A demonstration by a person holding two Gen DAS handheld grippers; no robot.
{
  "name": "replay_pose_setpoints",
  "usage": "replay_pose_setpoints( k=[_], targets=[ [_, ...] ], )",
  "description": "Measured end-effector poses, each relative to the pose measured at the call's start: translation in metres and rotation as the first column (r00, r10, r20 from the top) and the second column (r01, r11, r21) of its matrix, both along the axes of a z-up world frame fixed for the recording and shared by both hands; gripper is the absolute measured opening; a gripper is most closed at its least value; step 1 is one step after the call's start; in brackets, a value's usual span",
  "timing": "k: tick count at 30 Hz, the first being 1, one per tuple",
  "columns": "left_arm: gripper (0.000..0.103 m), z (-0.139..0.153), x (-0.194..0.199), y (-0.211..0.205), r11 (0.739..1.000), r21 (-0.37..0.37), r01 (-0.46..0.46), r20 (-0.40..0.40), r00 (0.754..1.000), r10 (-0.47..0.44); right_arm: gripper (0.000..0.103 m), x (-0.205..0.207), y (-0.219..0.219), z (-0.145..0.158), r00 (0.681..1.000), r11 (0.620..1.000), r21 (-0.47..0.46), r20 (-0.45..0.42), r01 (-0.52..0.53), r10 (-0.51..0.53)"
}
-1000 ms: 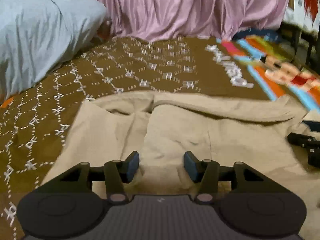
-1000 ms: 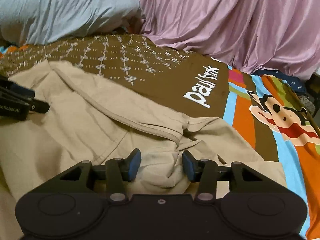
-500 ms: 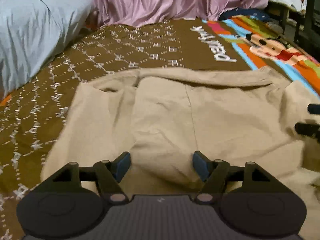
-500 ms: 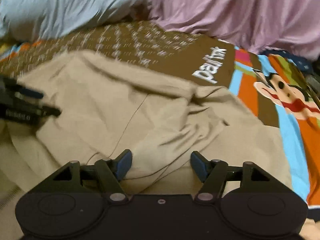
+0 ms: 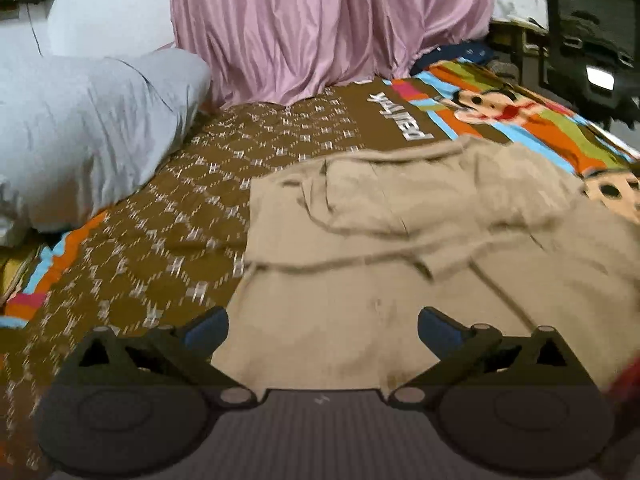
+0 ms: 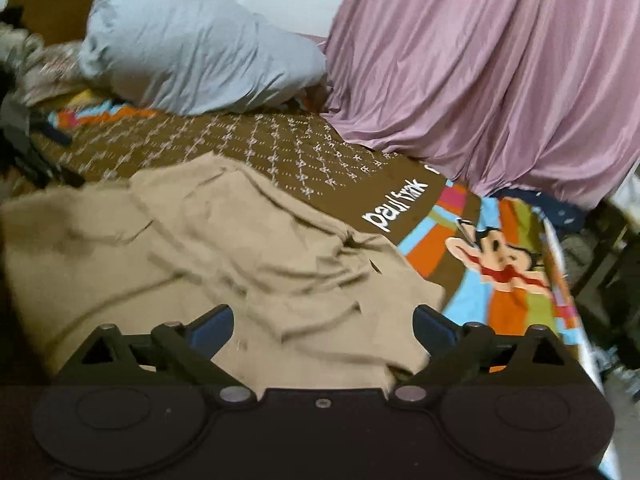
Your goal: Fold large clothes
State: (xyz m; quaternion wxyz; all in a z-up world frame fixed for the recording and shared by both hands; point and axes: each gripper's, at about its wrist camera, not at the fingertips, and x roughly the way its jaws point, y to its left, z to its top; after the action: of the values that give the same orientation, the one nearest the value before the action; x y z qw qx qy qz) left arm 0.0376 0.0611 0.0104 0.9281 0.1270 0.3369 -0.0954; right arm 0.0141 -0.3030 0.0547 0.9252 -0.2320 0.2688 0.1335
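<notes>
Left wrist view: the left claw (image 5: 322,326) fills the bottom of the picture, its two blue-padded fingers (image 5: 208,326) spread wide and opening, with nothing pinched between them. Through the gap lies the tan garment (image 5: 420,248), spread rumpled on the bed; it runs from the centre out toward 3 o'clock and down under the claw, and the pads do not press on it. A folded-over flap with a seam crosses it toward 1 o'clock. The bedsheet (image 5: 172,236) under it is brown with a pale lattice pattern from 9 to 12 o'clock and turns to bright cartoon stripes at 2 o'clock. A grey pillow (image 5: 88,136) lies at 10 o'clock, and a pink curtain (image 5: 332,28) hangs at 12 o'clock, its hem touching the bed. A dark chair back shows at the far 2 o'clock edge.

Right wrist view: the right claw (image 6: 323,325) likewise has its jaws wide apart and opening, holding nothing. The tan garment (image 6: 208,248) lies creased from 9 o'clock through the centre and beneath the claw, its right edge ending near 4 o'clock on the striped sheet. White lettering and a cartoon monkey face (image 6: 500,252) sit at 2 to 3 o'clock on the bedsheet (image 6: 240,148). The grey pillow (image 6: 192,52) is at 11 o'clock, and the pink curtain (image 6: 500,68) is at 1 o'clock. Dark, blurred objects at 9 o'clock cannot be made out.
</notes>
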Motion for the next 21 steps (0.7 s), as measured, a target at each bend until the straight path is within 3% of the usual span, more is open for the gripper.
replay_pose_setpoints(
  k=[4, 7, 10, 13, 17, 21],
  targets=[
    [0.103, -0.008, -0.037, -0.002, 1.0, 0.028, 0.007, -0.011, 1.0, -0.007, 0.102, -0.043, 0.005, -0.008, 0.999, 0.997, -0.065, -0.035, -0.043, 0.041],
    [0.103, -0.018, -0.046, -0.009, 1.0, 0.03, -0.003, -0.046, 0.999, 0.004, 0.102, -0.048, 0.021, -0.03, 0.992, 0.994, -0.074, -0.104, -0.077, 0.069],
    [0.103, -0.025, -0.051, -0.022, 0.997, 0.07, 0.021, -0.069, 0.997, -0.016, 0.102, -0.044, 0.049, -0.061, 0.969, 0.979, -0.106, -0.19, -0.177, 0.155],
    [0.103, -0.033, -0.058, -0.036, 0.987, 0.144, 0.069, -0.059, 0.996, -0.061, 0.102, -0.039, 0.087, -0.099, 0.932, 0.934, -0.202, -0.274, -0.296, 0.236],
    [0.103, -0.043, -0.066, -0.05, 0.971, 0.204, 0.128, -0.065, 0.991, -0.117, 0.1, -0.05, 0.122, -0.138, 0.897, 0.821, -0.378, -0.288, -0.427, 0.334],
    [0.103, -0.047, -0.07, -0.059, 0.957, 0.225, 0.183, -0.074, 0.983, -0.17, 0.094, -0.048, 0.126, -0.148, 0.923, 0.821, -0.427, -0.234, -0.38, 0.305]
  ],
)
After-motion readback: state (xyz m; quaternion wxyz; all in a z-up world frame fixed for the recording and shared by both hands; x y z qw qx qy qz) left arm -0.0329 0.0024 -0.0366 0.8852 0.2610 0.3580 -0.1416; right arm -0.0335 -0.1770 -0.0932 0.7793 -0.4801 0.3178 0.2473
